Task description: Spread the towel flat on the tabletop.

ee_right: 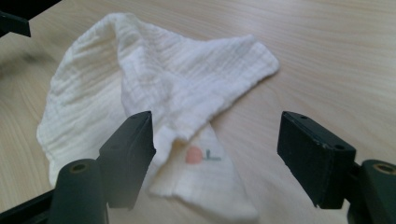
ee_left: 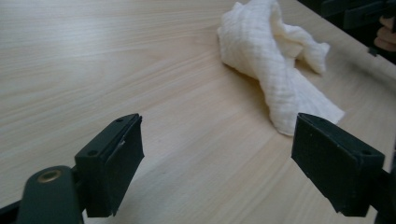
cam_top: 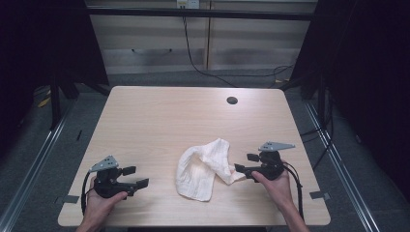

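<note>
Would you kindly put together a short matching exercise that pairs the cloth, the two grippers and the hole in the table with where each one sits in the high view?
Things:
1. white cloth
2. left gripper
3. right gripper
4. round hole in the table

Places:
A. at the near left corner of the table, jaws open, apart from the cloth
B. at the far right part of the tabletop
C. crumpled on the table near the front edge, between the two grippers
D. at the cloth's right edge, jaws open

Pairs: 1-C, 2-A, 3-D, 4-B
</note>
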### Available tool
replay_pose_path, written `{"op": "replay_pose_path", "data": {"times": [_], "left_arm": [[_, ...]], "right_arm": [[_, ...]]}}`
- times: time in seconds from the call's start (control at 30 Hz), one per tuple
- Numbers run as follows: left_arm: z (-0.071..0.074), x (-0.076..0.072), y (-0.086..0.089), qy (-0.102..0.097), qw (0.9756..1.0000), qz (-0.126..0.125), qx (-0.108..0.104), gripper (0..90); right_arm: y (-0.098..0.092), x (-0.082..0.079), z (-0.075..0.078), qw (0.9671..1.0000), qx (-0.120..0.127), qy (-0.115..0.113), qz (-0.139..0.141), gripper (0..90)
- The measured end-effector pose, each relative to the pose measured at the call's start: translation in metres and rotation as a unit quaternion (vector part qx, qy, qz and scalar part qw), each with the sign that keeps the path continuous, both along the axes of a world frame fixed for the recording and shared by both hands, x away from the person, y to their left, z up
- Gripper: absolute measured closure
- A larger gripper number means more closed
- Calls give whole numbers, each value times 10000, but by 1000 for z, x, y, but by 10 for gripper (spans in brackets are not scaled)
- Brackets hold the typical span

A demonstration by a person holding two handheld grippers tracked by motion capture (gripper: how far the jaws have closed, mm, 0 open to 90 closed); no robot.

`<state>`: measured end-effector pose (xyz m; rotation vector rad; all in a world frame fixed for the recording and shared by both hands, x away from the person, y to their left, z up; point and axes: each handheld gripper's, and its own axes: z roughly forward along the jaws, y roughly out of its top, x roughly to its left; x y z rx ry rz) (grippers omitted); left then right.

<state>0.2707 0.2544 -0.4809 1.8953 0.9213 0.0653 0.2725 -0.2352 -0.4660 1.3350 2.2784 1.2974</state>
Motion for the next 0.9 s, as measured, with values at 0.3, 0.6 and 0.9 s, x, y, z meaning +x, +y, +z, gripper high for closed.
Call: {"op": "replay_pose_path", "data": {"times": [0.3,0.6,0.9], "left_arm": [[15,-1,-39,-145,9986,-479,187,305],[31,10,-102,-253,9931,-1142,102,372],[8,3,-150,-90,9827,-1774,530,502]], "right_arm": [[-21,-18,-1,9995,207,-176,-190,288],[-21,-15,-2,9992,233,-236,-203,308],[-26,-16,-5,9991,266,-207,-270,310]]}}
